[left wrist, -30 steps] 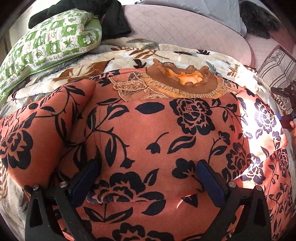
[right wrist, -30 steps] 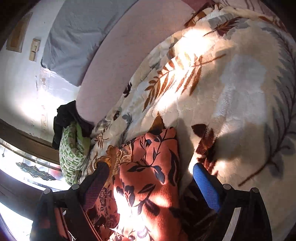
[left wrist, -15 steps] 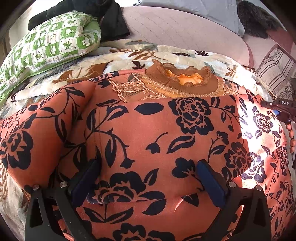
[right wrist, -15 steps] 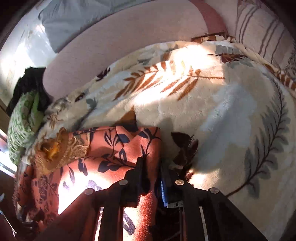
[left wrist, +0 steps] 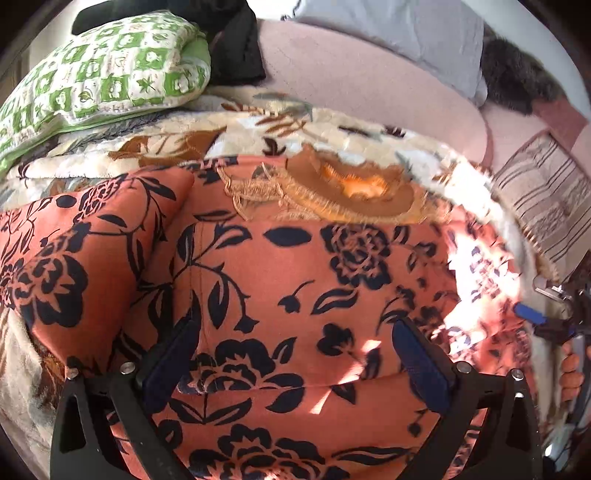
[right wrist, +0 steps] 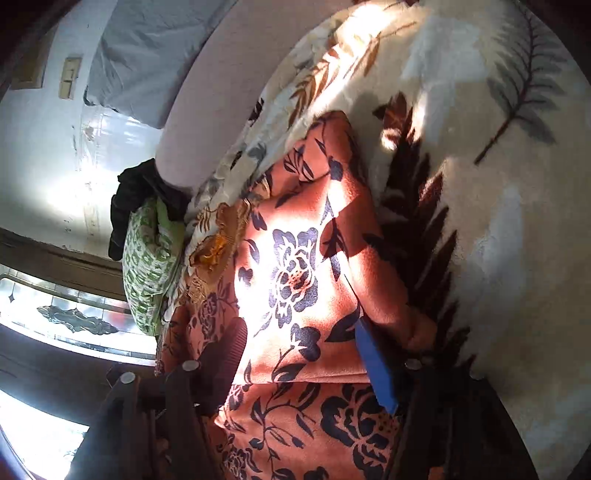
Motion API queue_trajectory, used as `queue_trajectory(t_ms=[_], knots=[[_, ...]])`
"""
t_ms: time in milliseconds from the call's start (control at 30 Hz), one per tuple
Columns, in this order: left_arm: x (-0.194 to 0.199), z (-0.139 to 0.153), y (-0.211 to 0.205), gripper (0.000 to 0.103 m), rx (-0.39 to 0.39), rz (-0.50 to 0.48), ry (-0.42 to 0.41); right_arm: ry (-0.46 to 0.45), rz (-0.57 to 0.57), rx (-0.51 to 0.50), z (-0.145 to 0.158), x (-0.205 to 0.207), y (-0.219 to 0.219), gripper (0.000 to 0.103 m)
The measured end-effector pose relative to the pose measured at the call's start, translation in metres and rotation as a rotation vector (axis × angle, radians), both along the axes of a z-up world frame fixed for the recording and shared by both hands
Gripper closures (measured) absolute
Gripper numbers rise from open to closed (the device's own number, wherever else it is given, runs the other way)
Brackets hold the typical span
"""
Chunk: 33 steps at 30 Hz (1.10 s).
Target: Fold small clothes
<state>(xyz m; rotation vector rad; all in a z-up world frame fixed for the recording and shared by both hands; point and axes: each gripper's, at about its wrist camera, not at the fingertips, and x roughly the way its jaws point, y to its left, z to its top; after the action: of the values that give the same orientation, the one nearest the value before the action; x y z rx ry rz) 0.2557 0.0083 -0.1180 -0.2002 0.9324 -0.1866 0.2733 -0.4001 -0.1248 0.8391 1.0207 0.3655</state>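
An orange garment with dark flowers [left wrist: 295, 266] lies spread on a leaf-print blanket [left wrist: 147, 147], its brown frilled collar [left wrist: 354, 192] at the far side. The garment's left sleeve [left wrist: 74, 258] is folded inward. My left gripper [left wrist: 295, 354] stands open, both fingers resting on the lower body of the garment. In the right wrist view the garment [right wrist: 291, 273] has its other sleeve laid over the body. My right gripper [right wrist: 299, 354] straddles that fold with its jaws opening and the pads off the cloth. It also shows at the far right as the right gripper [left wrist: 546, 314], held by a hand [left wrist: 570, 373].
A green-and-white pillow [left wrist: 110, 74] and a dark garment [left wrist: 236, 55] lie at the back left. Behind the blanket sit a pink cushion [left wrist: 351, 85] and a grey pillow [left wrist: 406, 29]. A striped cloth [left wrist: 546, 206] lies at the right. Bare blanket [right wrist: 480, 184] stretches to the right of the garment.
The right gripper shut on the sleeve's edge, carried it across over the garment's body, and its jaws have parted again. The left gripper has lifted slightly and stays open.
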Motion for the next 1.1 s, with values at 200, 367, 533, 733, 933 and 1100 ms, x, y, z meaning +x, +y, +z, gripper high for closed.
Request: queue_trajectory(t_ms=[200,367,533,733,933,1100], knots=[[0.018,-0.039,-0.005,0.000,0.162,0.007,0.160,0.039,0.094,-0.101,-0.005,0.007,0.019,0.024],[0.009,-0.040,-0.013,0.000,0.217,-0.006,0.123,-0.171,0.081,-0.058,0.053,0.021,0.026,0.027],[0.001,-0.034,-0.011,0.000,0.205,-0.018,0.133,-0.121,0.001,-0.016,0.029,0.106,0.039,0.027],[-0.016,-0.006,0.002,0.000,0.155,-0.009,0.032,-0.160,0.073,0.075,0.011,0.116,0.068,0.026],[0.001,-0.029,-0.010,0.000,0.187,-0.014,0.127,-0.117,0.116,0.015,0.001,0.114,0.075,0.022],[-0.017,-0.009,0.030,0.000,-0.098,0.024,0.090,-0.241,0.094,0.024,0.041,0.062,0.071,0.022]])
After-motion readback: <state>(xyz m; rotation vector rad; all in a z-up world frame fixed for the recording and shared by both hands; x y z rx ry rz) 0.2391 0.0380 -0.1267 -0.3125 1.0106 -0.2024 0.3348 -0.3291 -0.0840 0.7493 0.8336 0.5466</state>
